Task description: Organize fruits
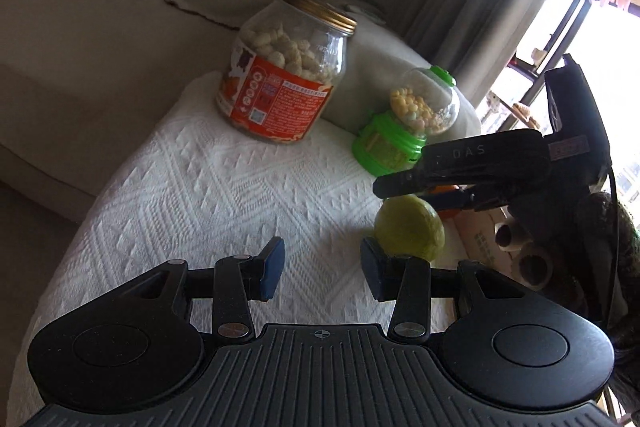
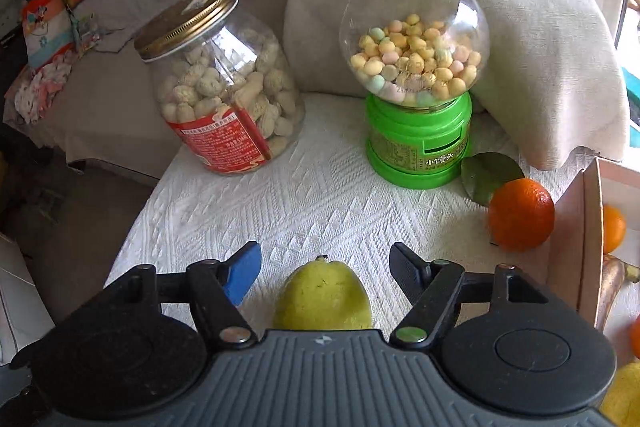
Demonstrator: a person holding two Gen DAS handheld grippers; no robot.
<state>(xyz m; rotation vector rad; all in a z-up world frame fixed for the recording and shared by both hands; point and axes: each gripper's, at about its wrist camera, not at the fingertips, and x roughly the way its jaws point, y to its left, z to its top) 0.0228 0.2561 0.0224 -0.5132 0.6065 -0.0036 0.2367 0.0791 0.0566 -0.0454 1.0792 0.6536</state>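
Note:
A yellow-green lemon (image 2: 323,297) lies on the white quilted cloth (image 2: 280,203), below and between the open fingers of my right gripper (image 2: 325,273), not touched. The same lemon (image 1: 410,233) shows in the left wrist view, just right of my open, empty left gripper (image 1: 322,275), under the right gripper (image 1: 460,171). An orange (image 2: 520,215) with a green leaf (image 2: 490,175) sits at the right beside a cardboard box (image 2: 576,239). The box holds another orange (image 2: 614,229), a banana (image 2: 612,283) and other fruit, partly hidden.
A glass jar of peanuts (image 2: 224,87) with a gold lid stands at the back left. A green candy dispenser (image 2: 416,79) stands at the back right, before a cushion (image 2: 520,27). The cloth drops off at its left edge towards a sofa (image 1: 80,67).

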